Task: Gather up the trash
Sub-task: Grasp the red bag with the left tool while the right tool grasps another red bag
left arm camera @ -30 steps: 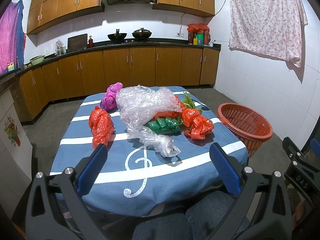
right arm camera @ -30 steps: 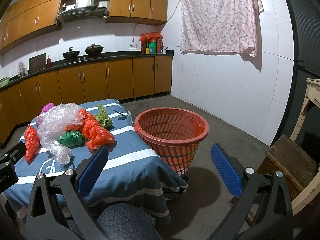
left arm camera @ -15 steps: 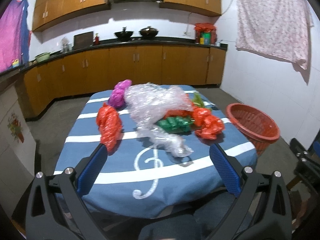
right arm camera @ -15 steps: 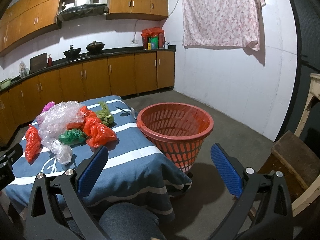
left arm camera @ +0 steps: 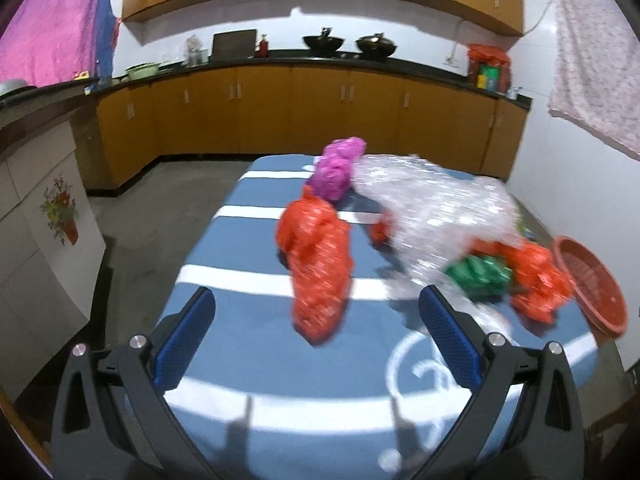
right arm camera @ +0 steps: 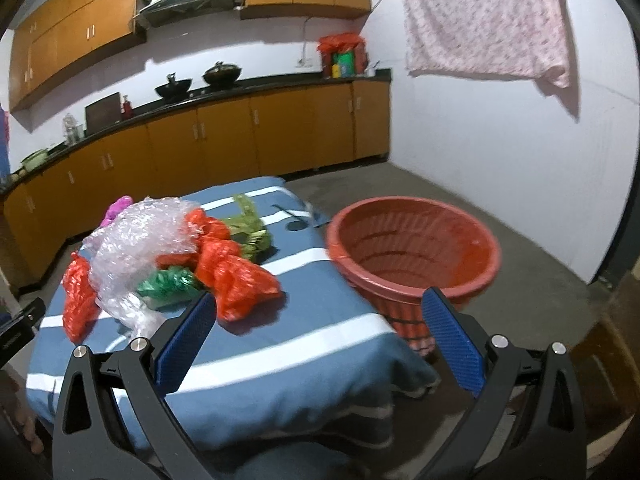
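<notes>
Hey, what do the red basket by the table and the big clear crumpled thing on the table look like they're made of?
The red basket looks like moulded rigid plastic: smooth rim, slotted walls. The clear crumpled sheet looks like thin glossy plastic film, possibly bubble wrap: translucent, with many small glints; blur keeps me from being sure.

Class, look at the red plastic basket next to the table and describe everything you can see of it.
The round red plastic basket has a thick rolled rim and slotted, lattice-like walls that narrow toward the base. It stands upright on the grey floor, close beside the corner of the blue striped tablecloth; whether they touch is unclear. Its inside looks empty, with no trash in it yet. In the left wrist view only its rim shows, at the right edge. Neither hand-held gripper touches it.
</notes>
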A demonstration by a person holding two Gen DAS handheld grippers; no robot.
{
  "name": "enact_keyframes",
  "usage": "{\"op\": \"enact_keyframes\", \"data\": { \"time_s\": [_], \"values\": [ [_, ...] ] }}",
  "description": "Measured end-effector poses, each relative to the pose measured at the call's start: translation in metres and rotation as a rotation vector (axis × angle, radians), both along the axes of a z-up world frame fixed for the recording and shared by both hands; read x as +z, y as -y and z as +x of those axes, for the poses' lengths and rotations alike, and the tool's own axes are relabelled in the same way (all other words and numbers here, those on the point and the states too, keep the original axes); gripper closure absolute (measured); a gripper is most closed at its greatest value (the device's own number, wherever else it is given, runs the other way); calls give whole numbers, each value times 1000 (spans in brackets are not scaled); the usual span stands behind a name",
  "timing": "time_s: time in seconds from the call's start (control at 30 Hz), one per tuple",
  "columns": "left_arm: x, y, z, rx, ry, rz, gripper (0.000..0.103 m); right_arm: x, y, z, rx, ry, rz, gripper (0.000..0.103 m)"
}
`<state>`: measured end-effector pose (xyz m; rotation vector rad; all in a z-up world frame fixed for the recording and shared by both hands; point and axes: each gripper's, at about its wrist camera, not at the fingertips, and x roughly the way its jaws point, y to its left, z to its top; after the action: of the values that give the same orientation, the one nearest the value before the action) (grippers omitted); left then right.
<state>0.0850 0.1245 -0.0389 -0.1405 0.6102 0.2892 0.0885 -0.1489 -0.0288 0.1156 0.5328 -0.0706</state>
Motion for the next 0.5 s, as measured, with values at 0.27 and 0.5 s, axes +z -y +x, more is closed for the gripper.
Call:
{"op": "enact_keyframes", "data": {
  "time_s": [0.27,0.5],
  "values": [
    [-19,-26,55,10,-74,-32,4,-19,-33,68,112,-77,-29,2],
    [-40,-34,97,18,-158,-29,4,-30,-52,109,176,-115,-90,3]
  ]
}}
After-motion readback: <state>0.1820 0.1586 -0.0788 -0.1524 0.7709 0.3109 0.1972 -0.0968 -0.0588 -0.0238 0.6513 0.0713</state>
